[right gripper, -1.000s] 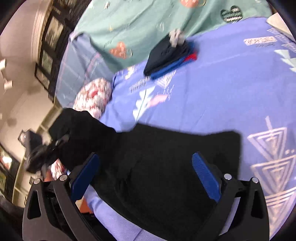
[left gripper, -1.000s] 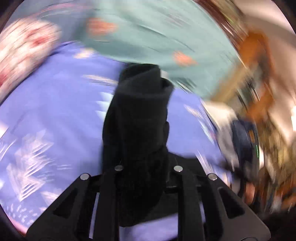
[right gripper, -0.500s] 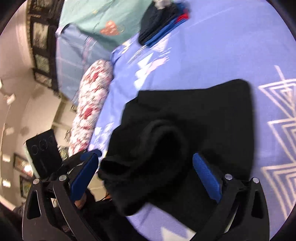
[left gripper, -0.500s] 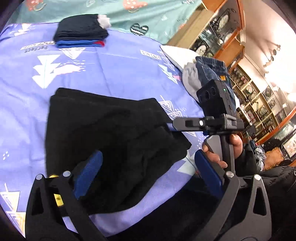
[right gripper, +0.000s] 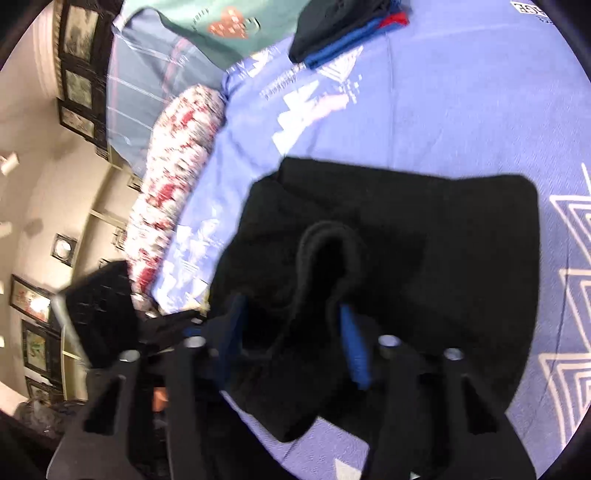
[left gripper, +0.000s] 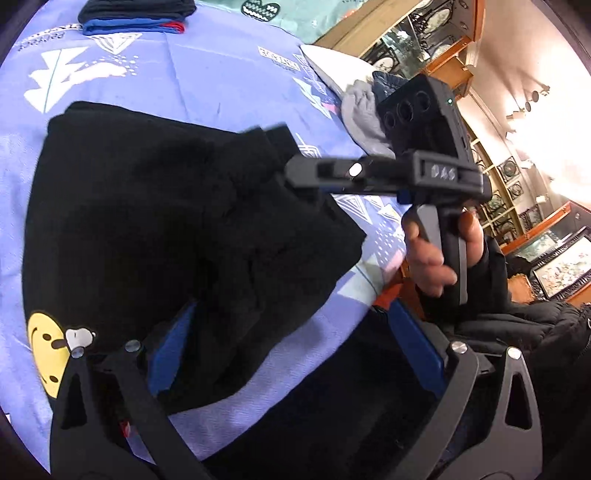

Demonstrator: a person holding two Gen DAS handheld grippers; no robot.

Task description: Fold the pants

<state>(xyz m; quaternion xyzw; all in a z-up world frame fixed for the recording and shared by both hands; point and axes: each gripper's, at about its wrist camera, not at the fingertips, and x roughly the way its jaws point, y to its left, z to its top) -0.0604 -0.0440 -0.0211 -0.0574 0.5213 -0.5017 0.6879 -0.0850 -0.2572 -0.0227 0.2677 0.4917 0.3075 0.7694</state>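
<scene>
A lavender bedspread with white triangle and tree prints covers most of both views, smooth and flat, with wide bare room on its far side and to the right of the garment. The black pants, a thick, matte, fleecy cloth, lie folded into a rough rectangle near the bed's near edge; their far and right edges are straight, while the near corner is bunched into a raised, rounded loop. A yellow smiley print shows at the cloth's near left, partly cut off by the gripper frame. At the far side a teal blanket with heart motifs and a red-and-white flowered bolster border the spread, the bolster blurred. A small folded stack of clothes, dark on top with blue and red edges, sits well apart at the far edge. A grey and denim heap lies at the right, half hidden behind the right hand's tool. The left gripper stands spread wide over the bed's near edge; its left blue pad overlaps the pants' near hem, the right pad over the person's dark clothing. The right gripper is closing, its blue pads on either side of the bunched loop; blur hides whether they press it. A hand in a dark sleeve grips its handle.
</scene>
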